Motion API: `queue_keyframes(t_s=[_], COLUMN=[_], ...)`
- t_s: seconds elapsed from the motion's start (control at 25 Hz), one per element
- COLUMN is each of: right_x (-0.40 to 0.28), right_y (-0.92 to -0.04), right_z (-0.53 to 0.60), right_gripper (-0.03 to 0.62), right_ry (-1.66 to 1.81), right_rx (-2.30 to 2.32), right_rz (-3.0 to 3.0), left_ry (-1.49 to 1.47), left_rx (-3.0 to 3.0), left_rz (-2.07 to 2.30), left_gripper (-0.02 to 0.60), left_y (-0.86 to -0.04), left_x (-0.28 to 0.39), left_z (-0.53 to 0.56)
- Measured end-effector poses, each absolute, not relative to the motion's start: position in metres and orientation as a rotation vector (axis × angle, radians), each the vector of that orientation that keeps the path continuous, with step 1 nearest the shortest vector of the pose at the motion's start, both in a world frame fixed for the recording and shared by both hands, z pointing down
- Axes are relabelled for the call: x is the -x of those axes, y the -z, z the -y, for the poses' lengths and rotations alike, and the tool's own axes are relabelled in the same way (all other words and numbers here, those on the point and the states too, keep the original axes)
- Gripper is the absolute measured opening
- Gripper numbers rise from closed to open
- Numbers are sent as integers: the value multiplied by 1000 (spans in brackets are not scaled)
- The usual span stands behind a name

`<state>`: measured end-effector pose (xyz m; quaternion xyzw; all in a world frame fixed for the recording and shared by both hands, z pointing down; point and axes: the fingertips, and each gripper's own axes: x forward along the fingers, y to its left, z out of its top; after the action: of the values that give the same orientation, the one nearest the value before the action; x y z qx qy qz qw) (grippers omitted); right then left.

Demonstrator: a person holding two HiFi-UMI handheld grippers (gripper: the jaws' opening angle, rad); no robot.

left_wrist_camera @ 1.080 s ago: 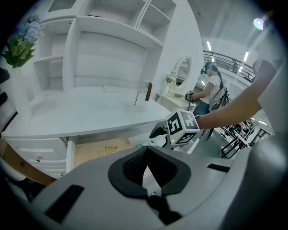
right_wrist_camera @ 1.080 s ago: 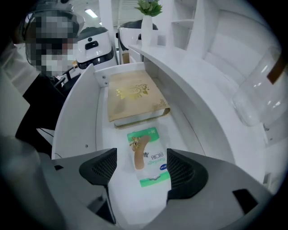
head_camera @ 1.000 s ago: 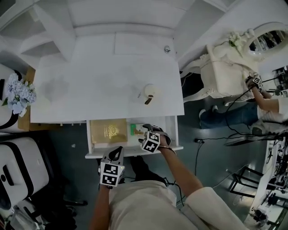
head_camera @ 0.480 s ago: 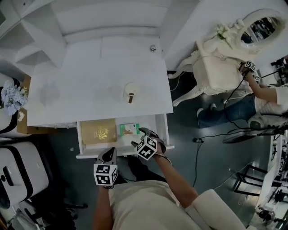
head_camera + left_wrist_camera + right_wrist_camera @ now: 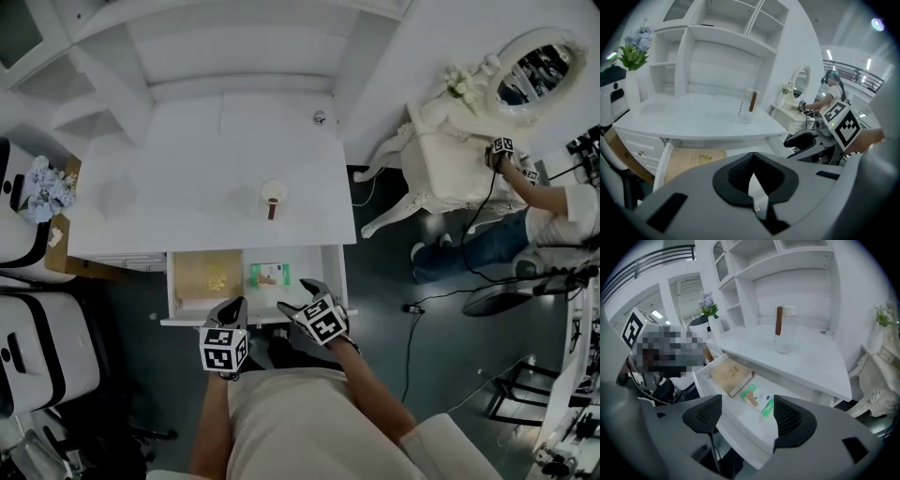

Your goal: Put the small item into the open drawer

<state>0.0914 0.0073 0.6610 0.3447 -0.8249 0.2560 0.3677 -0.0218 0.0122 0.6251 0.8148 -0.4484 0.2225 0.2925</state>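
Observation:
A small green and white packet lies flat inside the open white drawer, to the right of a tan book. My right gripper hovers open and empty at the drawer's front edge, just near the packet. My left gripper is shut with nothing between its pads, held in front of the drawer's front lip.
A clear glass with a brown stick stands on the white desk top. Shelves rise behind the desk. A flower vase stands at the left, and a white ornate dresser with a person's arm lies to the right.
My right gripper has drawn back out of the drawer to its front edge, leaving the packet inside. The left gripper stayed in front of the drawer.

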Motion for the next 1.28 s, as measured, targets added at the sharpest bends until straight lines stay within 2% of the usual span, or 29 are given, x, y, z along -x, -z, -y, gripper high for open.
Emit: queue_keyframes(t_s=[0.28,0.92,1.08,1.28], right_x=[-101,-95,-94,-92], right_y=[-650,-657,-658,-656], right_z=[-23,-36,-35,-30], right_gripper=[364,360,340,278], right_ry=[-854,-832,-833,-830], right_rx=[-1012,-937,-944,-972], right_rz=[2218,2225,2222,2225], left_ry=[-634,-619,-636,-656], left_rx=[-2191,-2170,-2182,-2192], left_rz=[1193,1228,1220,1211], left_gripper=[17,17,17,17], left_y=[-626,-630,-631,-631], left_x=[14,15,15,17], left_z=[-25,-39,-39,-37])
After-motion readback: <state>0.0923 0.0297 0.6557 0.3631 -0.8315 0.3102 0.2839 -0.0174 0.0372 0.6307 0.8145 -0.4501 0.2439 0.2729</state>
